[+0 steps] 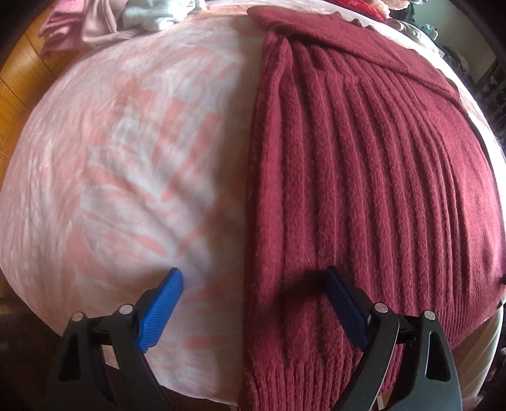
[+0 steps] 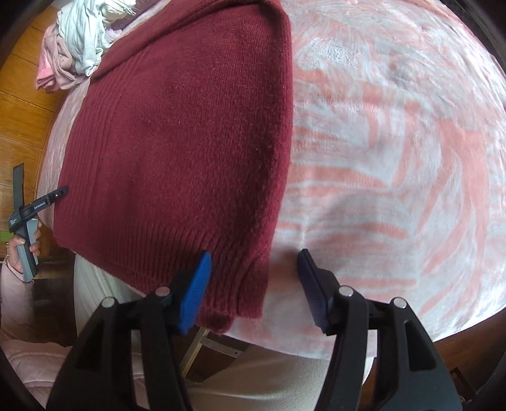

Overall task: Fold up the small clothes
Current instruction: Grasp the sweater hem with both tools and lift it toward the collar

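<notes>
A dark red ribbed knit sweater (image 1: 363,177) lies flat on a pink and white patterned blanket (image 1: 132,151), with a sleeve folded across its far end. My left gripper (image 1: 253,303) is open above the sweater's left edge near the hem, one finger over the blanket, one over the knit. In the right wrist view the sweater (image 2: 189,132) fills the left half. My right gripper (image 2: 256,281) is open above the sweater's right hem corner, holding nothing. The left gripper (image 2: 38,202), held in a hand, shows at the far left there.
A pile of pale pink and light grey clothes (image 1: 104,22) sits at the far end of the blanket, also in the right wrist view (image 2: 76,41). A wooden floor (image 1: 19,76) lies to the left. The blanket's front edge (image 2: 284,341) drops off close to both grippers.
</notes>
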`<state>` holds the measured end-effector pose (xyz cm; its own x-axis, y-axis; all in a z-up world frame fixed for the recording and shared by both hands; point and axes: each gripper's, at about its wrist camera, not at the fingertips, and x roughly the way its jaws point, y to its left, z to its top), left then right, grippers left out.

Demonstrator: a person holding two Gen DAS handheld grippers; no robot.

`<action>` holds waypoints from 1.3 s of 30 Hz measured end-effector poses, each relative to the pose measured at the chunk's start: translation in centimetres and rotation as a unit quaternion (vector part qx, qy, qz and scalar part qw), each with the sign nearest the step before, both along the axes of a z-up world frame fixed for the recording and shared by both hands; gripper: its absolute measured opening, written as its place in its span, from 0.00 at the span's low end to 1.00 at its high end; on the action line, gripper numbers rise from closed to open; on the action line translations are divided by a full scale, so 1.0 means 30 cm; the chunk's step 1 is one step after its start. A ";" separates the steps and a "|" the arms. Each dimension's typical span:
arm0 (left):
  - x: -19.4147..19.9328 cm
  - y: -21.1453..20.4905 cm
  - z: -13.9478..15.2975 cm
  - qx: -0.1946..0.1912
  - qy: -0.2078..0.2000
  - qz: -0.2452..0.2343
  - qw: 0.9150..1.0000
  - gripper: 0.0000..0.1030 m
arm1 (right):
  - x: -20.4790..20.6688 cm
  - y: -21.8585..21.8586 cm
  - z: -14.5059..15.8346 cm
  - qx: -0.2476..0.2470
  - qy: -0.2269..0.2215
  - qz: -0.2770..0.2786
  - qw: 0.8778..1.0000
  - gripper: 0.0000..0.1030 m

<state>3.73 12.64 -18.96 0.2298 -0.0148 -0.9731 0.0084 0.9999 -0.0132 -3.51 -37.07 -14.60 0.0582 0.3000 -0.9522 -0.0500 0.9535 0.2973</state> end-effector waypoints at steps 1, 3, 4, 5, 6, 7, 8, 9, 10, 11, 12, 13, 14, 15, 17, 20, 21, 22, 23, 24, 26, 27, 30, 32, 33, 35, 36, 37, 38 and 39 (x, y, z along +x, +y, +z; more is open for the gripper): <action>-0.013 -0.004 -0.002 0.000 0.001 -0.001 1.000 0.88 | -0.002 -0.002 0.000 0.003 -0.001 -0.001 1.000 0.57; -0.035 -0.007 -0.004 -0.003 0.003 0.002 1.000 0.88 | -0.009 0.001 -0.004 0.006 0.000 0.000 1.000 0.57; -0.044 -0.008 -0.005 -0.009 0.005 0.004 1.000 0.88 | -0.009 0.007 -0.007 0.007 0.000 0.002 1.000 0.57; -0.053 -0.008 -0.005 -0.018 0.007 0.005 1.000 0.88 | -0.010 0.013 -0.010 0.011 -0.001 0.003 1.000 0.55; -0.061 -0.009 -0.005 -0.026 0.009 0.007 1.000 0.88 | -0.010 0.020 -0.014 0.017 0.000 0.002 1.000 0.52; -0.077 -0.013 -0.006 -0.031 0.010 0.008 0.999 0.87 | -0.004 0.029 -0.015 0.024 0.000 0.002 1.000 0.51; -0.086 -0.016 -0.006 -0.034 0.012 0.008 0.999 0.86 | -0.001 0.038 -0.018 0.029 0.000 0.005 1.000 0.48; -0.094 -0.018 -0.004 -0.034 0.011 0.007 0.999 0.85 | -0.001 0.048 -0.020 0.034 0.000 0.008 0.999 0.45; -0.111 -0.022 -0.004 -0.034 0.011 0.007 0.999 0.81 | 0.000 0.055 -0.024 0.037 0.001 0.010 0.999 0.37; -0.120 -0.025 0.001 -0.038 0.010 0.007 0.999 0.73 | -0.002 0.060 -0.027 0.042 0.004 0.011 0.999 0.28; -0.132 -0.029 0.008 -0.047 0.008 0.008 0.999 0.67 | 0.003 0.075 -0.031 0.050 0.005 0.012 0.999 0.18; -0.146 -0.038 0.016 -0.056 0.006 0.008 0.998 0.50 | 0.006 0.081 -0.032 0.060 0.005 0.013 0.998 0.15; -0.158 -0.045 0.028 -0.065 0.006 0.007 0.998 0.36 | 0.006 0.079 -0.029 0.070 0.004 0.013 0.997 0.12; -0.163 -0.048 0.034 -0.072 0.006 0.006 0.997 0.30 | 0.008 0.082 -0.026 0.075 0.004 0.012 0.997 0.11; -0.172 -0.064 0.050 -0.071 0.006 0.005 0.997 0.17 | 0.012 0.084 -0.016 0.078 0.001 0.010 0.997 0.11; -0.160 -0.060 0.079 -0.083 0.006 0.015 0.996 0.11 | 0.016 0.081 0.020 0.088 -0.009 0.013 0.996 0.10; -0.143 -0.051 0.089 -0.092 0.005 0.018 0.996 0.10 | 0.015 0.074 0.036 0.094 -0.014 0.014 0.995 0.10; -0.125 -0.041 0.100 -0.101 0.003 0.020 0.995 0.10 | 0.018 0.070 0.053 0.103 -0.018 0.014 0.994 0.10; -0.105 -0.027 0.113 -0.109 0.000 0.022 0.994 0.10 | 0.026 0.068 0.071 0.113 -0.022 0.014 0.993 0.10; -0.100 -0.024 0.123 -0.116 -0.003 0.023 0.993 0.10 | 0.035 0.064 0.091 0.121 -0.026 0.014 0.992 0.10; -0.084 -0.019 0.156 -0.129 -0.013 0.026 0.991 0.08 | 0.059 0.057 0.124 0.133 -0.034 0.011 0.990 0.10; -0.075 -0.012 0.164 -0.136 -0.019 0.027 0.990 0.08 | 0.072 0.051 0.139 0.138 -0.038 0.010 0.990 0.10; -0.015 -0.004 0.217 -0.145 -0.037 0.029 0.988 0.08 | 0.128 0.049 0.173 0.141 -0.051 0.009 0.989 0.10; 0.025 0.004 0.248 -0.143 -0.048 0.029 0.988 0.08 | 0.169 0.051 0.189 0.139 -0.056 0.007 0.989 0.10; 0.046 0.006 0.260 -0.146 -0.052 0.030 0.988 0.08 | 0.184 0.045 0.194 0.139 -0.058 0.007 0.989 0.10; 0.086 0.012 0.275 -0.149 -0.057 0.033 0.987 0.08 | 0.231 0.052 0.205 0.141 -0.061 0.003 0.988 0.10; 0.109 0.006 0.275 -0.150 -0.057 0.035 0.986 0.08 | 0.257 0.048 0.211 0.145 -0.061 -0.001 0.988 0.10; 0.137 -0.002 0.271 -0.152 -0.057 0.037 0.986 0.08 | 0.280 0.041 0.213 0.149 -0.061 -0.006 0.987 0.10; 0.159 -0.002 0.269 -0.154 -0.057 0.039 0.986 0.08 | 0.303 0.030 0.215 0.153 -0.061 -0.011 0.986 0.10; 0.187 -0.005 0.265 -0.157 -0.056 0.041 0.985 0.08 | 0.326 0.026 0.212 0.156 -0.060 -0.017 0.986 0.10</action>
<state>9.33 12.48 -11.02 0.3487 -0.2870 -0.8922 -0.0541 0.9442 -0.3248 6.27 -36.31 -8.23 0.1803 0.5733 -0.7993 -0.0732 0.8182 0.5703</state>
